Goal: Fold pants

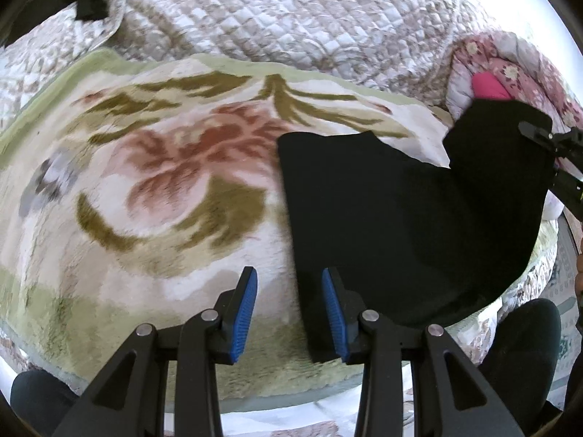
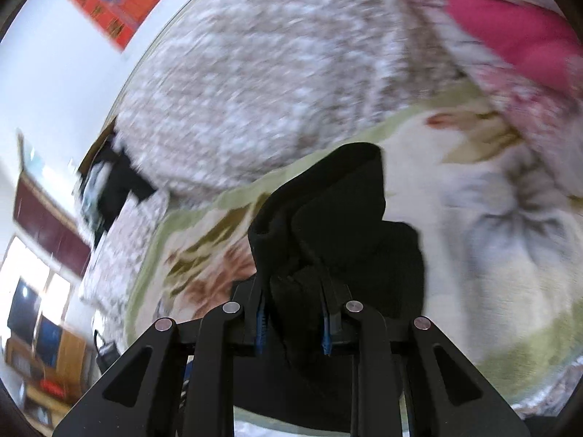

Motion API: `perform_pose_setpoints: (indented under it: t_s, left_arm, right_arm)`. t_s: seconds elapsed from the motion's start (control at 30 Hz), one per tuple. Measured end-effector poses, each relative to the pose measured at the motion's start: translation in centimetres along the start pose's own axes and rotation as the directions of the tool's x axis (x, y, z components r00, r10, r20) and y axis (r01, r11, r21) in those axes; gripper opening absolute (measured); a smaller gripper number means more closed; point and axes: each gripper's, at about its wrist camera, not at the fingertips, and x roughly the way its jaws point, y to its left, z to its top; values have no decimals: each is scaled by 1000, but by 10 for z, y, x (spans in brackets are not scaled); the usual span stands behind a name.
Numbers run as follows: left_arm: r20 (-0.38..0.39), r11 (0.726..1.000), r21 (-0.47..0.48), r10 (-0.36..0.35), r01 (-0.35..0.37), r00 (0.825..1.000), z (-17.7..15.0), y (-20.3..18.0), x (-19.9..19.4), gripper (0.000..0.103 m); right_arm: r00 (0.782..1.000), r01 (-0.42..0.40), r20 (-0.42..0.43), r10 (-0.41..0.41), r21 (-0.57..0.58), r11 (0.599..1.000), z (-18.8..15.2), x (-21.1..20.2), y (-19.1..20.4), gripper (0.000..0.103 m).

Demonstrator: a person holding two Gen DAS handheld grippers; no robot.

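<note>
Pants [image 1: 382, 211]: black, lying on the flowered blanket [image 1: 145, 167], one end raised.
Right gripper [image 2: 293, 322]: clamped on a bunched end, lifting it to fold over.
Left gripper [image 1: 289, 313]: jaws apart, empty (poised by the near edge, likely to steady it).

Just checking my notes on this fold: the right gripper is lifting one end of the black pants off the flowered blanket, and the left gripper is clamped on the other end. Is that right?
Not quite. The left gripper is open and holds nothing, as the left wrist view shows; the black pants only lie beside it on the flowered blanket. The right gripper does grip and lift them.
</note>
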Motion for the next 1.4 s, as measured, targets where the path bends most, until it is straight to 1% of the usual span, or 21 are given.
perform_pose_setpoints:
  t_s: [0.17,0.27,0.43,0.53,0.6,0.67,0.7,0.77,0.8,0.83,0.87,0.9,0.93,1.0,1.03,1.07,1.1,1.17,1.2,1.27,1.4]
  left_arm:
    - [0,1000,-29,8,-8,1000,-3,13,-2,40]
    - [1,999,-44,11,-11,1000,-4,20,-4,40]
    - [6,997,-69,16,-15,1000,-8,30,-7,40]
    - [9,996,-82,19,-18,1000,-8,36,-8,40]
    - [14,996,-89,22,-20,1000,-9,39,-10,40]
    - [18,995,-98,22,-20,1000,-8,42,-11,40]
    - [19,995,-102,23,-21,1000,-8,43,-11,40]
    - [20,994,-111,25,-23,999,-7,46,-11,40]
    - [19,993,-116,26,-23,999,-7,47,-12,40]
    - [20,993,-118,26,-24,999,-7,49,-12,40]
    - [22,993,-119,28,-25,999,-7,50,-14,40]
    - [25,993,-119,31,-28,999,-8,51,-15,40]
    - [27,992,-119,32,-29,999,-7,52,-16,40]
    - [31,992,-123,27,-23,999,-6,53,-18,40]
    - [33,992,-125,21,-17,999,-5,53,-18,40]
    - [35,992,-125,15,-10,999,-3,53,-18,40]
    - [37,992,-123,6,-1,999,-1,51,-18,40]
    - [40,993,-117,-17,21,999,2,47,-18,40]
    - [42,993,-111,-34,38,999,4,43,-17,41]
    - [44,992,-100,-73,77,996,9,37,-15,44]
    - [11,984,-80,-161,161,987,15,21,1,45]
  right_arm:
    - [994,-61,-92,51,-109,992,-19,38,39,22]
    - [981,-101,-180,75,-139,985,-38,67,52,22]
    - [956,-104,-287,53,-163,981,-66,102,54,22]
    - [959,-99,-281,42,-192,976,-68,99,65,22]
    - [964,-115,-262,53,-228,967,-68,93,76,22]
    - [961,-129,-269,59,-248,960,-74,96,81,22]
    - [957,-129,-287,52,-259,957,-80,102,82,24]
    - [933,-131,-359,26,-272,953,-96,120,77,26]
    - [929,-131,-368,28,-259,957,-101,124,74,29]
    - [935,-141,-352,49,-243,960,-102,122,72,37]
    - [936,-162,-342,76,-231,959,-101,118,72,42]
    - [931,-185,-351,97,-226,956,-101,115,74,49]
    - [925,-206,-361,116,-224,953,-100,112,75,52]
    - [912,-262,-371,174,-204,943,-100,102,77,52]
    - [902,-303,-374,216,-190,934,-100,96,77,52]
    - [897,-324,-374,237,-191,926,-99,90,78,52]
    - [897,-331,-369,243,-196,923,-98,85,77,52]
    - [913,-319,-328,243,-202,926,-96,72,71,52]
    - [923,-304,-304,237,-194,933,-93,67,65,52]
    - [943,-244,-267,196,-157,957,-88,59,44,52]
    - [962,-169,-232,145,-86,982,-82,50,11,52]
